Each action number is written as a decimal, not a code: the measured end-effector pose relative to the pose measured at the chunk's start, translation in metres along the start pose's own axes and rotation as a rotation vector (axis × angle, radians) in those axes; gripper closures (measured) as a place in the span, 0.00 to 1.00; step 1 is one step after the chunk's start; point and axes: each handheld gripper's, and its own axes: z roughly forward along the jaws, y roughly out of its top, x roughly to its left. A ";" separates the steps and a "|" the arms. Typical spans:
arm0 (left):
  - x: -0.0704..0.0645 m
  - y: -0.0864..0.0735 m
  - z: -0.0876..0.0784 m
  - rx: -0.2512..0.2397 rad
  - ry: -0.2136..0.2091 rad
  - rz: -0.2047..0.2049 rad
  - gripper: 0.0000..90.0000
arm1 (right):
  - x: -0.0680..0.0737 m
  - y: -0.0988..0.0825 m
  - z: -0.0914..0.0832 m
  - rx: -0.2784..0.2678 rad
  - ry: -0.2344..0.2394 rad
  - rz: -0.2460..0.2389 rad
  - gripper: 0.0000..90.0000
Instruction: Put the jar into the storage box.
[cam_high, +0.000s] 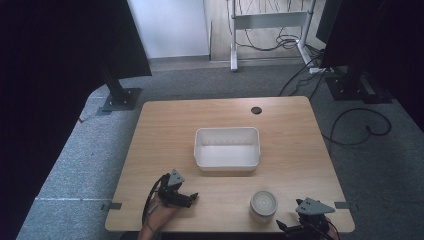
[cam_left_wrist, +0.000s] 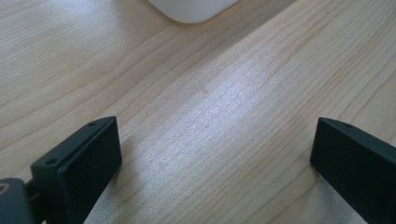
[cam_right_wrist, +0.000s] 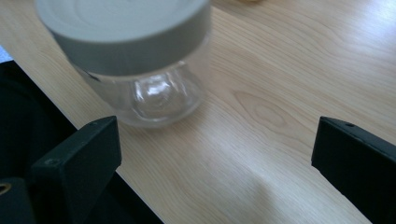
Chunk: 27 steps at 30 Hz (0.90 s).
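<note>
**Approach to the jar, nothing yet grasped**

While both grippers sit low at the near edge of the bench (cam_high: 150, 120), the work in hand looks like the reach for the jar (cam_high: 263, 204), a clear glass one with a grey lid; it stands upright on the bench near the front edge, well apart from the white tub (cam_high: 227, 148) at the middle, which appears empty. The right gripper (cam_high: 287, 226) is at the near right corner, just beside the jar and not touching it; its jaws stand wide with only bare wood between them, and in the right gripper view the jar (cam_right_wrist: 140, 60) sits off toward the left jaw, beyond the tips. The left gripper (cam_high: 192, 196) lies on the near left, its jaws also wide and holding nothing; in the left gripper view a corner of the tub (cam_left_wrist: 191, 9) shows ahead; the hand (cam_high: 157, 217) behind it comes in from the bottom edge, gripper angled toward the middle of the bench.

I judge the step to be the approach, grasp not yet made; the next move calls for swinging the right gripper so that the jar falls between its jaws, then closing on the glass body below the lid; the round, smooth glass may slip if caught off centre.
</note>
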 end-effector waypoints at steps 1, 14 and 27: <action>0.000 0.000 0.000 0.000 0.000 0.000 0.02 | 0.001 0.001 0.001 0.000 0.004 -0.003 0.01; 0.000 0.000 0.000 0.000 0.000 0.000 0.02 | 0.014 0.010 0.014 -0.016 0.049 -0.049 0.01; 0.000 0.000 0.000 0.000 0.000 0.000 0.02 | 0.021 0.018 0.028 -0.021 0.073 -0.065 0.02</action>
